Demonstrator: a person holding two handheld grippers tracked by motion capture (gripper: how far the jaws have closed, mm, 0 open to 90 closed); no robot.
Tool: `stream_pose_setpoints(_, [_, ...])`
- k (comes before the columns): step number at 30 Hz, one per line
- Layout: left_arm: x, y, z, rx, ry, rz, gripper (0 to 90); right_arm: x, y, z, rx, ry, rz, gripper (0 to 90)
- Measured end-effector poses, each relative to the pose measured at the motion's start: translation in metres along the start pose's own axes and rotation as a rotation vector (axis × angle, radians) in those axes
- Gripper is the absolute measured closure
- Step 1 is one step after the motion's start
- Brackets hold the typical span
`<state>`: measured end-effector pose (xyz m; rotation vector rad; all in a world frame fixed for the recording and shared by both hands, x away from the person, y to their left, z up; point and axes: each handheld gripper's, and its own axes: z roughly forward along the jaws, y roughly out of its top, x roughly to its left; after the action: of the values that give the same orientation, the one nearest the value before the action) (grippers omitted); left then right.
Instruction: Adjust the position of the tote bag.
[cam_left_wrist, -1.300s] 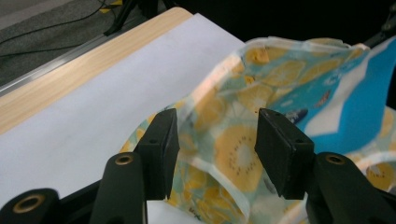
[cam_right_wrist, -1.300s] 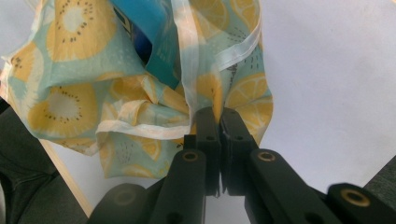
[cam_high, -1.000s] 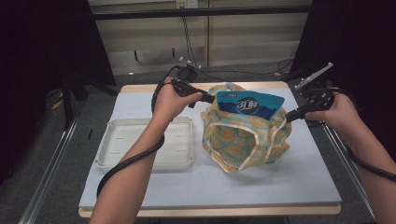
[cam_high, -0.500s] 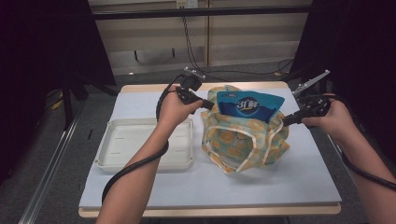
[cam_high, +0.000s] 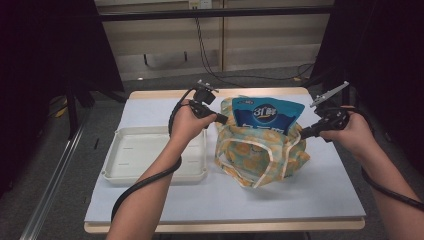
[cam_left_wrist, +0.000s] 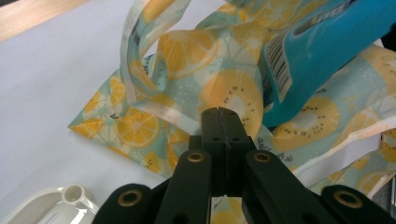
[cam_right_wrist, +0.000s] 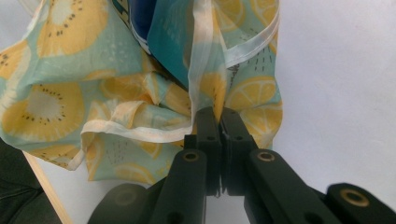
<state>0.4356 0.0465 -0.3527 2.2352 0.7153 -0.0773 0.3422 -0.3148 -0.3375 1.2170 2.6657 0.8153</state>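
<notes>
White tray (cam_high: 155, 159) — left of fruit-print bag (cam_high: 260, 150)

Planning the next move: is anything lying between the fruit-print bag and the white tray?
Nothing visible does. The bag sits right of the tray; only bare table cover lies between, and the tray is empty.

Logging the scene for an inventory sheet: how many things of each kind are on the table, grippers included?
Fruit-print fabric bag: 1
Blue packet in the bag: 1
White tray: 1
Grippers: 2, the left gripper and the right gripper
Total: 5
</notes>
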Motion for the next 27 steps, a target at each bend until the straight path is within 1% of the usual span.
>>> stream_pose_setpoints(1, [0.001,-0.001,0.001,-0.003,-0.002,-0.001,90.0,0.001,0.000,0.001,0.001,0.006,0.008,88.3])
stream_pose_setpoints(2, [0.002,-0.002,0.002,-0.004,0.000,-0.003,90.0,0.000,-0.001,0.002,0.001,0.002,0.003,88.2])
stream_pose_setpoints(4, [0.004,-0.003,0.005,-0.008,0.012,-0.013,90.0,-0.001,-0.003,0.004,0.002,0.002,0.009,88.2])
stream_pose_setpoints(6, [0.006,-0.005,0.007,0.001,0.020,-0.020,90.0,-0.002,-0.005,0.007,-0.004,0.002,0.014,88.3])
stream_pose_setpoints(7, [0.007,-0.006,0.009,0.000,0.018,-0.021,90.0,-0.003,-0.006,0.008,-0.002,0.006,0.020,88.2])
stream_pose_setpoints(8, [0.008,-0.007,0.010,0.003,0.021,-0.014,90.0,-0.003,-0.007,0.010,-0.001,0.004,0.024,88.2])
stream_pose_setpoints(9, [0.008,-0.008,0.011,0.002,0.021,-0.027,90.0,-0.004,-0.008,0.012,0.000,0.002,0.025,88.3])
stream_pose_setpoints(10, [0.009,-0.009,0.013,0.008,0.021,-0.021,90.0,-0.005,-0.009,0.013,-0.003,0.002,0.023,88.3])
stream_pose_setpoints(11, [0.009,-0.010,0.014,0.000,0.019,-0.030,90.0,-0.005,-0.010,0.016,0.001,0.003,0.022,88.3])
stream_pose_setpoints(12, [0.010,-0.011,0.014,0.008,0.019,-0.026,90.0,-0.005,-0.011,0.017,0.000,0.004,0.017,88.2])
stream_pose_setpoints(13, [0.010,-0.012,0.015,0.011,0.019,-0.023,90.0,-0.005,-0.011,0.018,0.002,0.002,0.025,88.2])
stream_pose_setpoints(14, [0.010,-0.013,0.016,0.004,0.023,-0.033,90.0,-0.005,-0.011,0.020,0.002,0.002,0.019,88.2])
stream_pose_setpoints(16, [0.011,-0.015,0.017,0.001,0.020,-0.029,90.0,-0.004,-0.012,0.023,0.001,0.005,0.016,88.1])
stream_pose_setpoints(17, [0.011,-0.016,0.017,0.008,0.024,-0.025,90.0,-0.004,-0.013,0.025,0.004,0.004,0.019,88.0])
stream_pose_setpoints(18, [0.010,-0.016,0.017,0.004,0.028,-0.031,90.0,-0.004,-0.014,0.027,0.010,0.000,0.021,87.9])
stream_pose_setpoints(20, [0.010,-0.019,0.016,0.005,0.025,-0.027,90.0,-0.004,-0.016,0.031,0.008,0.004,0.027,87.8])
stream_pose_setpoints(21, [0.008,-0.020,0.015,-0.016,0.022,-0.033,90.0,-0.005,-0.017,0.032,0.009,0.007,0.025,87.8])
stream_pose_setpoints(22, [0.009,-0.020,0.012,-0.009,0.022,-0.017,90.0,-0.004,-0.018,0.034,0.008,0.010,0.031,87.8])
stream_pose_setpoints(24, [0.008,-0.020,0.009,-0.032,0.011,-0.018,90.0,-0.004,-0.019,0.034,0.015,0.015,0.034,87.8])
stream_pose_setpoints(25, [0.005,-0.020,0.009,-0.065,-0.003,-0.036,90.0,-0.004,-0.019,0.034,0.018,0.016,0.040,87.7])
stream_pose_setpoints(26, [0.003,-0.020,0.007,-0.071,-0.012,-0.037,89.1,-0.004,-0.019,0.033,0.014,0.015,0.030,87.7])
stream_pose_setpoints(27, [0.002,-0.019,0.005,-0.070,-0.018,-0.024,84.6,-0.004,-0.019,0.032,0.017,0.015,0.033,87.6])
